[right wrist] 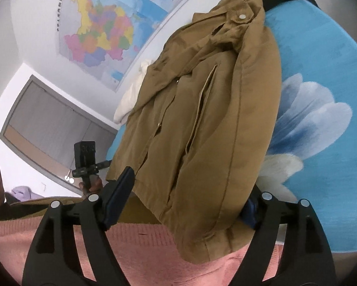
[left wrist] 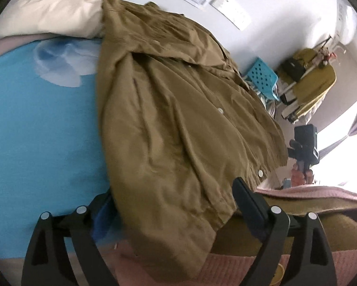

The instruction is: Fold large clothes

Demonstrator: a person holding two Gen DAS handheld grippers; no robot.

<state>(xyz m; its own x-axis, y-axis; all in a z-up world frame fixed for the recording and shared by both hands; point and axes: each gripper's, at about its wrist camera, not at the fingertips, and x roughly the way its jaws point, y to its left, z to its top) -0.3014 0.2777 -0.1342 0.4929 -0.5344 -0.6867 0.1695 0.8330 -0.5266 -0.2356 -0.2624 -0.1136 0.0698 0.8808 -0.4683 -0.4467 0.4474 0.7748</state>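
Observation:
A large tan jacket point(left wrist: 178, 124) lies lengthwise on a blue bedsheet point(left wrist: 35, 131) printed with a pale flower, its front up and snap buttons showing. My left gripper point(left wrist: 174, 202) stands open at the near hem, the cloth lying loosely between its wide-spread fingers point(left wrist: 247, 197). In the right wrist view the same jacket point(right wrist: 202, 124) lies with a sleeve folded across its top end. My right gripper point(right wrist: 185, 200) is open too, straddling the jacket's near edge with its pads clear of the fabric. Each gripper also shows from afar in the other's view, hand-held.
A cream pillow point(left wrist: 57, 7) lies at the bed's far end. A person in a pink sweater point(right wrist: 154, 250) stands at the bed's edge. Beyond the bed are a blue basket point(left wrist: 261, 78), a cluttered chair point(left wrist: 316, 81), a wall map point(right wrist: 99, 28) and a window point(right wrist: 54, 128).

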